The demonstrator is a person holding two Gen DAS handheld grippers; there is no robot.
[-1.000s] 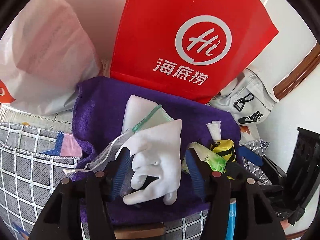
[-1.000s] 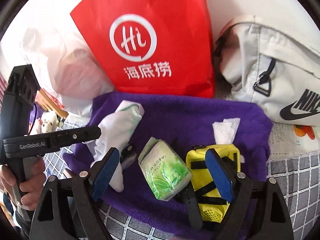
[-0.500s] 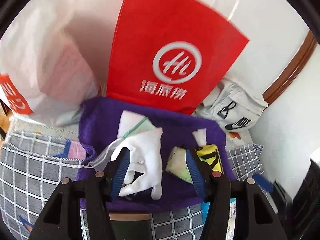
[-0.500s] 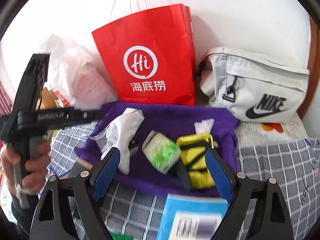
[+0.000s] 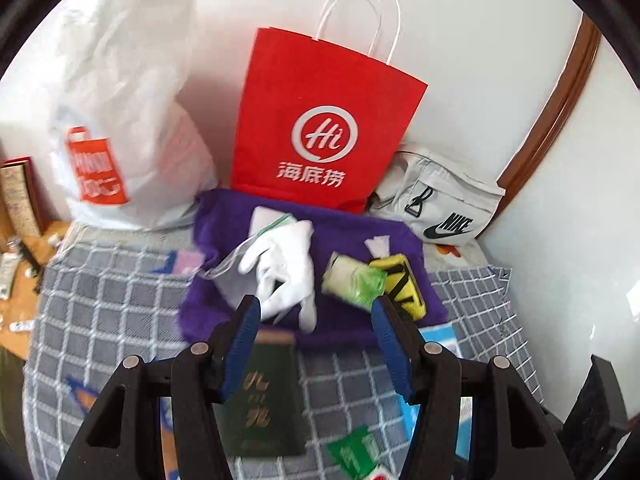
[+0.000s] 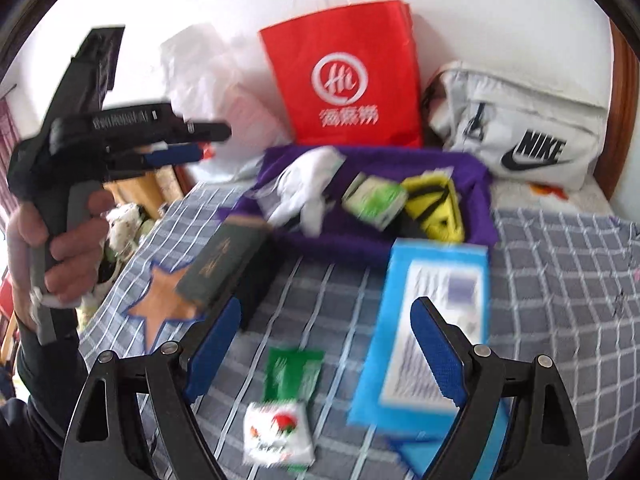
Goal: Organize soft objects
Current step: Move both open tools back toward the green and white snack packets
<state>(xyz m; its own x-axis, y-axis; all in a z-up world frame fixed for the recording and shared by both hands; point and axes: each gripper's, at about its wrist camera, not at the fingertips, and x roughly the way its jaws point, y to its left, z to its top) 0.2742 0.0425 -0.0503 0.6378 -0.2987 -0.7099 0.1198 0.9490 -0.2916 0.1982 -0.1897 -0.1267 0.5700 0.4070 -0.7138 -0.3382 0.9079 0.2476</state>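
A white cotton glove [image 5: 286, 272], a green-printed soft tissue pack [image 5: 354, 282] and a yellow strapped pouch [image 5: 400, 284] lie gathered on a purple fleece towel [image 5: 352, 330], apparently spread as a sorting mat on a bed covered in grey checked sheet [image 5: 108, 312]. A red paper carrier bag [image 5: 320, 128] stands against the wall just behind. Both tongs hang empty above the bed: the left tongs [image 5: 316, 340] half spread, the right tongs [image 6: 326, 348] wide over 2 small sachets [image 6: 286, 404] and a blue flat package [image 6: 428, 344], likely next for sorting.
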